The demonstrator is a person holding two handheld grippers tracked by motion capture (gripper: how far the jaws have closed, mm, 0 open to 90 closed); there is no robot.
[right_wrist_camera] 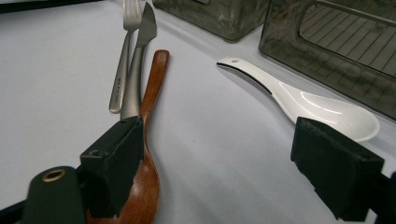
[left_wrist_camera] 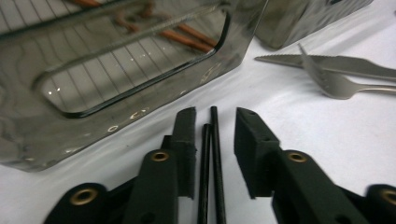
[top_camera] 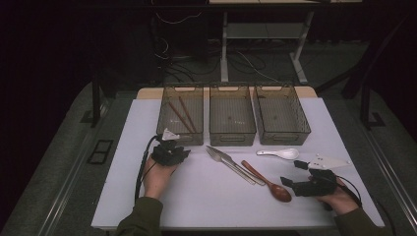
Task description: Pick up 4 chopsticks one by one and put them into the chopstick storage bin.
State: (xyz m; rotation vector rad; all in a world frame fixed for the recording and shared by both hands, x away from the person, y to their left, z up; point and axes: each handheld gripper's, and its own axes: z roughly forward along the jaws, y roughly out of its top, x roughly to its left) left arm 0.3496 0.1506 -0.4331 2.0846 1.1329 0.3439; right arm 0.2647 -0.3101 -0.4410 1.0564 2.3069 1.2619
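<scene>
Beside the left bin, your left tool is spread around black chopsticks; pinch, lift, drop them inside.

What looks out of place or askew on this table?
The fork overlaps the knife at an angle. Two thin black sticks lie loose between the open jaws of the left hand-held gripper, outside the left bin.

Left gripper low, jaws slightly parted; right gripper jaws wide, seemingly gripping nothing.
</scene>
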